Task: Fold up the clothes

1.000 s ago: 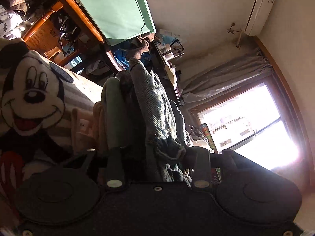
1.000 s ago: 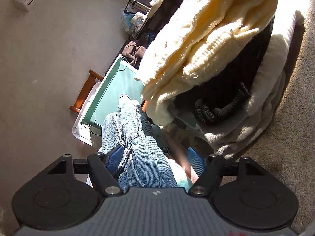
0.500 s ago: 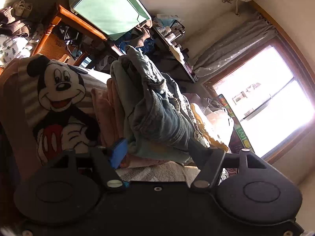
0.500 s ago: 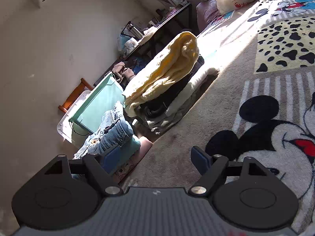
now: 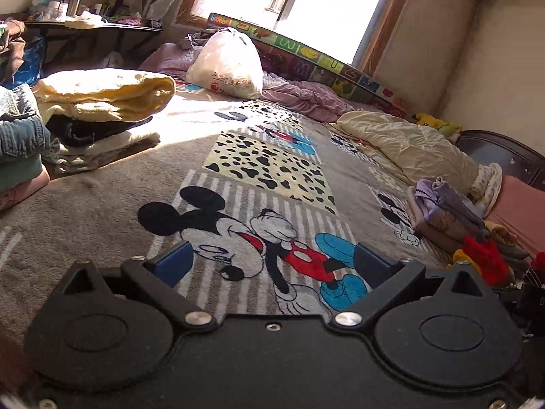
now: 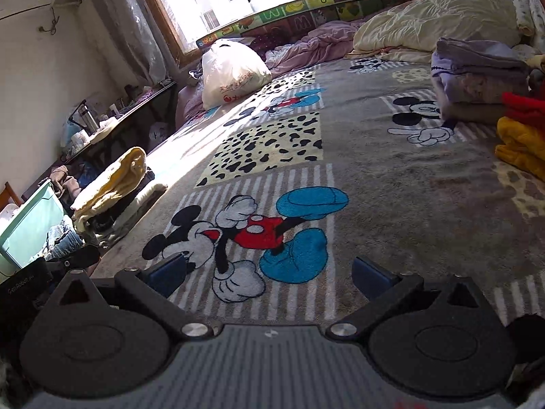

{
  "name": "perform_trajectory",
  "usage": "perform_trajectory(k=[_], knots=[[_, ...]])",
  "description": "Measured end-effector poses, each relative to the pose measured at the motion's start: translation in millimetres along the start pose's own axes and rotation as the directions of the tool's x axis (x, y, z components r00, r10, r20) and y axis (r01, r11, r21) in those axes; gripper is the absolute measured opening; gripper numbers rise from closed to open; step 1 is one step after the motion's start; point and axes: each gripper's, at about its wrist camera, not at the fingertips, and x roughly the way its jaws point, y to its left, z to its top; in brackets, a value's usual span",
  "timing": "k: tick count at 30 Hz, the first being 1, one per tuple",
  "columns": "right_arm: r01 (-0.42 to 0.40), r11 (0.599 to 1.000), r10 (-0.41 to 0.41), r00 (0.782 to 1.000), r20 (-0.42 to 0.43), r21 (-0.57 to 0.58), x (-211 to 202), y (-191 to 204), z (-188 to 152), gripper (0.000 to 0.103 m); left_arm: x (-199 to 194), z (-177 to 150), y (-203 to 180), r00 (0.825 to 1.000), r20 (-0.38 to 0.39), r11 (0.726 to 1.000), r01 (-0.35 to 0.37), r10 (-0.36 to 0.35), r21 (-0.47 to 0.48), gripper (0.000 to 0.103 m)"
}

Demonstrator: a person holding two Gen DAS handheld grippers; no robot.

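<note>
Left to right, the clothes lie as follows. At 9 o'clock in the left wrist view, folded jeans [image 5: 18, 129] top a stack at the frame edge. Just beside it, a second stack carries a yellow towel [image 5: 109, 93] over dark and pale items. At 3 o'clock, a purple folded pile [image 5: 442, 211] sits near loose red and yellow garments [image 6: 521, 129].

Left gripper [image 5: 272, 266]: jaws spread wide, nothing between them. Right gripper [image 6: 269, 276]: jaws spread wide, holding nothing. Both hover over the bare middle of the blanket [image 5: 102, 204].

Step in hand, as a judgement: neither gripper is working a garment, which fits a pause between items. The loose red and yellow garments at 3 o'clock look unfolded; whether they are next cannot be settled. Any next pick calls for an edge or corner grasp and flat spreading on the bare area.

Surface: a plush cartoon-mouse blanket, soft and high-friction. Room: a sunlit window [image 5: 323, 0] at 12 o'clock, a white bag [image 5: 228, 64] below it, and a cluttered shelf [image 6: 136, 102] at 10 o'clock.
</note>
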Motion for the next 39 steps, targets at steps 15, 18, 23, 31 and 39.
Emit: perform_trajectory(k=[15,18,23,31,39], knots=[[0.215,0.975,-0.215,0.977,0.012,-0.056,-54,-42,-28,0.103,20,-41,-159,0.989,-0.143,0.946,0.067,-0.023,0.316,0.103],[0.211,0.976,-0.210,0.977,0.020,-0.052,-58,-41,-31,0.103,13,-42,-167,0.991,-0.136,0.943,0.034,0.012,0.332,0.103],[0.198,0.979,-0.197,0.980,0.017,-0.055,-59,-38,-35,0.103,10,-43,-173,0.981,-0.184,0.944,0.004,0.061,0.330,0.103],[0.209,0.976,-0.208,0.978,0.018,-0.053,-54,-37,-37,0.103,10,-48,-168,0.973,-0.210,0.947,-0.022,0.093,0.319,0.103],[0.217,0.973,-0.217,0.976,0.012,-0.072,-48,-34,-36,0.103,4,-49,-162,0.980,-0.167,0.940,-0.048,0.110,0.339,0.103]])
